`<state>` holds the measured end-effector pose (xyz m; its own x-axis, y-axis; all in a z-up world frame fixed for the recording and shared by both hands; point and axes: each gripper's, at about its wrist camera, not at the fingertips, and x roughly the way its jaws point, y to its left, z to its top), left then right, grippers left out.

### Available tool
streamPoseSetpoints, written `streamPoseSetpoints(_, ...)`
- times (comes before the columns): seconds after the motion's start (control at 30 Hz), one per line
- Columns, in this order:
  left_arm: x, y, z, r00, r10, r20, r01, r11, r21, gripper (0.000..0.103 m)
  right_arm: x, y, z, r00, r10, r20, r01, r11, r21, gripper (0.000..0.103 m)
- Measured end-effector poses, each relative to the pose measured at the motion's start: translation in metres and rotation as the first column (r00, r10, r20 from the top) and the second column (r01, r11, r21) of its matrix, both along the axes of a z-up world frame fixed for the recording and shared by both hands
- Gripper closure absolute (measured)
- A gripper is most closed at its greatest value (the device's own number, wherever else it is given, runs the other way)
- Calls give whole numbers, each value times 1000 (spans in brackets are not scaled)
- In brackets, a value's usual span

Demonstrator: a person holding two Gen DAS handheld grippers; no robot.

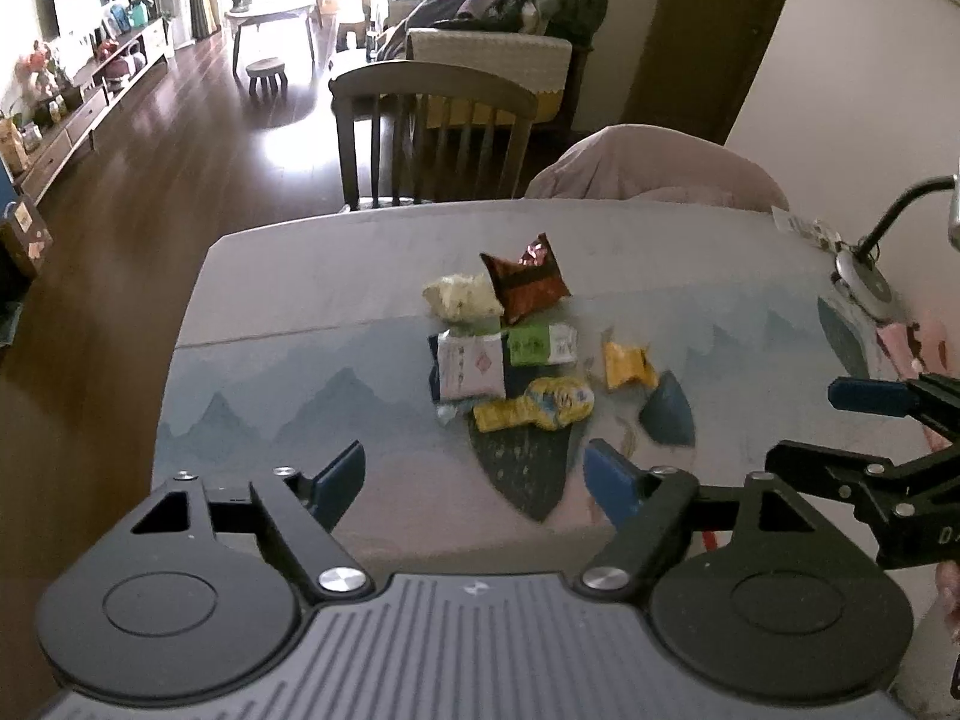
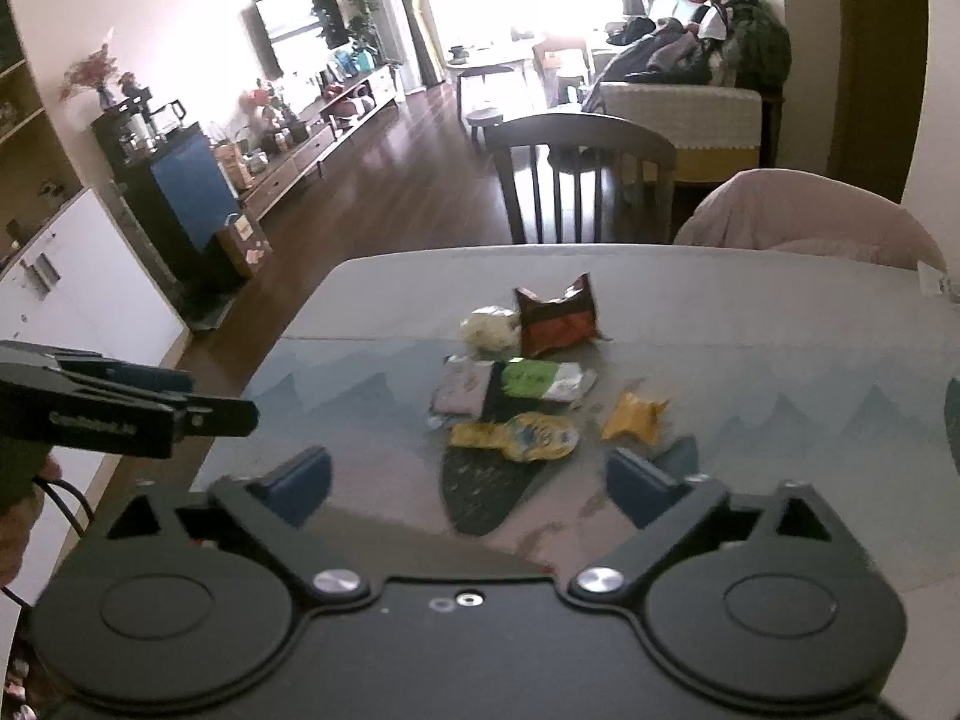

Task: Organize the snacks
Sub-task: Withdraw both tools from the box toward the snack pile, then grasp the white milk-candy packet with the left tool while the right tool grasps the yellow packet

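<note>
Several snack packets lie in a loose pile in the middle of the table: a red-brown bag, a pale puffed snack, a white-pink packet, a green packet, a yellow round packet and a small orange packet. My left gripper is open and empty, just short of the pile. My right gripper is open and empty, also short of the pile. The right gripper shows at the right edge of the left wrist view.
The table has a patterned cloth with mountain shapes. A wooden chair and a cloth-covered chair stand at the far side. A lamp base sits at the right edge. The left gripper's body shows at the left.
</note>
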<state>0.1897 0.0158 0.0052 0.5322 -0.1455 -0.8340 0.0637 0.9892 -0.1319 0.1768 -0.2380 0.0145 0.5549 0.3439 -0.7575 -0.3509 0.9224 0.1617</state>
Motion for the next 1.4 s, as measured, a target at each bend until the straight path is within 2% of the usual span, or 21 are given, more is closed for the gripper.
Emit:
streamPoseSetpoints(0.23, 63, -16, -10, 998, -10, -64, 10, 1000, -2, 22, 61, -19, -11, 998, -49, -39, 47, 998, -39, 0)
streamPoseSetpoints(0.43, 115, -33, -33, 988, -45, -151, 45, 999, -2, 22, 109, -31, -38, 989, -73, -126, 67, 996, -54, 1)
streamPoseSetpoints(0.53, 140, -36, -50, 977, -34, -208, 34, 999, -6, 22, 129, -34, -56, 980, -91, -178, 80, 994, -68, 1)
streamPoseSetpoints(0.73, 180, -36, -92, 948, -16, -319, 12, 1000, -12, 22, 160, -36, -94, 959, -90, -269, 69, 994, -86, 1)
streamPoseSetpoints(0.93, 206, -34, -143, 902, -2, -431, 2, 1000, 0, 22, 184, -37, -130, 931, -115, -348, 89, 992, -90, 2)
streamPoseSetpoints(1.07, 222, -31, -172, 868, 8, -496, 13, 999, 39, 22, 193, -34, -151, 914, -116, -388, 80, 991, -107, 4)
streamPoseSetpoints(1.4, 241, -24, -207, 834, 2, -552, -1, 1000, 1, 22, 208, -30, -181, 893, -152, -423, 96, 984, -151, 15)
